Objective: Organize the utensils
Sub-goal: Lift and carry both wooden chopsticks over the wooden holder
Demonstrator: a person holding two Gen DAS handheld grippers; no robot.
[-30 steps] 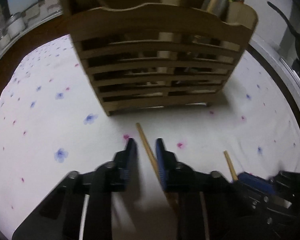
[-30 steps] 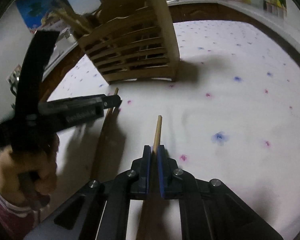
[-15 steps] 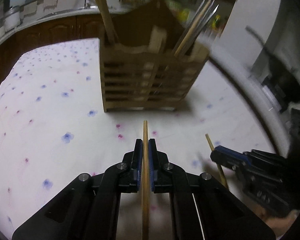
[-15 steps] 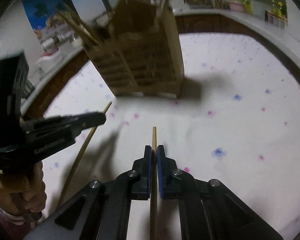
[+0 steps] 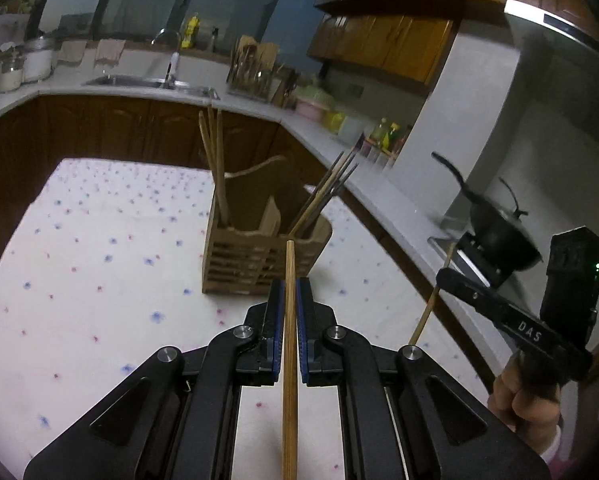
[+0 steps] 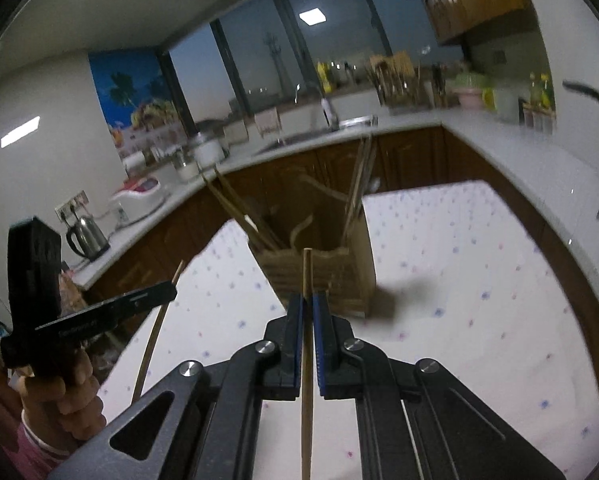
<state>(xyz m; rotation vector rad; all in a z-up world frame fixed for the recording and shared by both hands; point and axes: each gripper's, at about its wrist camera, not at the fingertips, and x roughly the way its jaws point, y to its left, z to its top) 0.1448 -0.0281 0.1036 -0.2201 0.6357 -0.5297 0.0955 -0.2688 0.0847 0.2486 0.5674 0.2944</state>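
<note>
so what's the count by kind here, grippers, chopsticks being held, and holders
grippers: 2 (left gripper, right gripper)
chopsticks held: 2 (left chopstick, right chopstick, one clamped in each gripper)
wooden holder: 1
total: 5
The standing chopsticks in the holder are too bunched to count, so they are left out.

I note one obstacle on the flower-dotted white tablecloth (image 5: 99,248): the slatted wooden utensil holder (image 5: 259,256), directly ahead of both grippers. Bamboo chopsticks (image 5: 215,168) and dark-tipped sticks (image 5: 331,184) fan upward from its compartments, narrowing entry from above. Cloth left, right and in front of the holder lies open. Dark cabinets (image 5: 111,128) bound the far side.
</note>
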